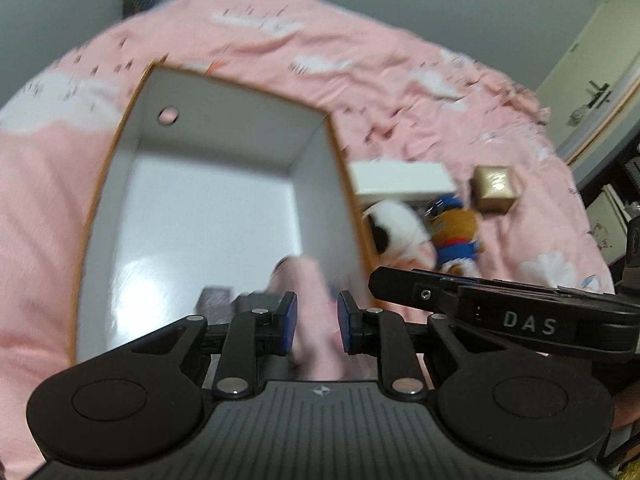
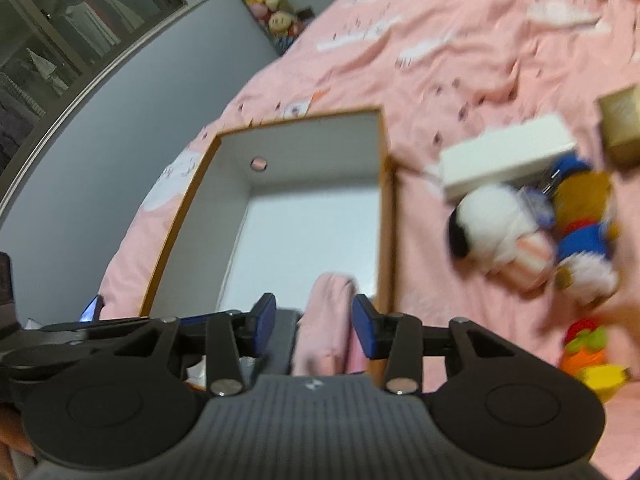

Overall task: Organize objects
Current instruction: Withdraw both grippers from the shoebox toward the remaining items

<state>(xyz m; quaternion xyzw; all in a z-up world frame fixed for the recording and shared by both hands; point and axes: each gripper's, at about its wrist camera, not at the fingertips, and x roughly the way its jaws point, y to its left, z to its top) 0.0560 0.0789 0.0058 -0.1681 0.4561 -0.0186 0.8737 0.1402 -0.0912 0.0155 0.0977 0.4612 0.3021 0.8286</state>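
An open box (image 1: 224, 120) (image 2: 312, 148), white inside with a brown rim, lies on a pink bedspread. A folded pink cloth (image 1: 304, 280) (image 2: 332, 292) hangs over the box's near end. My left gripper (image 1: 317, 322) is shut on it, its blue pads pressing both sides. My right gripper (image 2: 315, 326) stands open around the same cloth, with a gap at its left pad. Its black body crosses the right of the left wrist view. Small dark items (image 1: 216, 300) lie blurred on the box floor.
Right of the box on the bedspread (image 1: 400, 60) lie a white box (image 1: 400, 178) (image 2: 504, 156), a gold box (image 1: 494, 188) (image 2: 622, 124), a white-and-black plush (image 1: 394, 228) (image 2: 492, 228), a blue-clad plush (image 1: 456, 236) (image 2: 584, 220) and a bright toy (image 2: 592, 356). A grey wall runs behind.
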